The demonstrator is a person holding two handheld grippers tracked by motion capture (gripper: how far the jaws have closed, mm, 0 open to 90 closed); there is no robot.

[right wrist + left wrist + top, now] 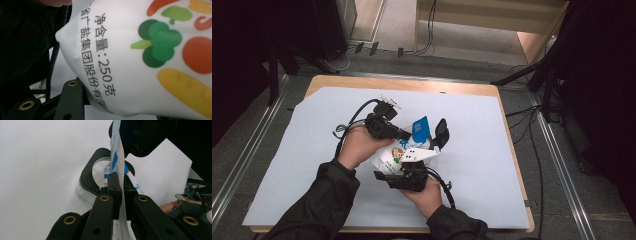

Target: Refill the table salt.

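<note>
left gripper (119, 188): clamped on thin white-and-blue bag edge (117, 157) | behind: black ring-shaped piece (87, 173), perhaps a tape holder | white counter (37, 170)

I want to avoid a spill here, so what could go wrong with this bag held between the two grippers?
1. The left gripper pinches just a thin edge of the white bag; that film could slip out or tear if pulled.
2. The right gripper holds the bag's bulging body, so a harder squeeze might burst it.
3. A black clip lies on the white sheet just beyond the jaws and could get knocked.
</note>
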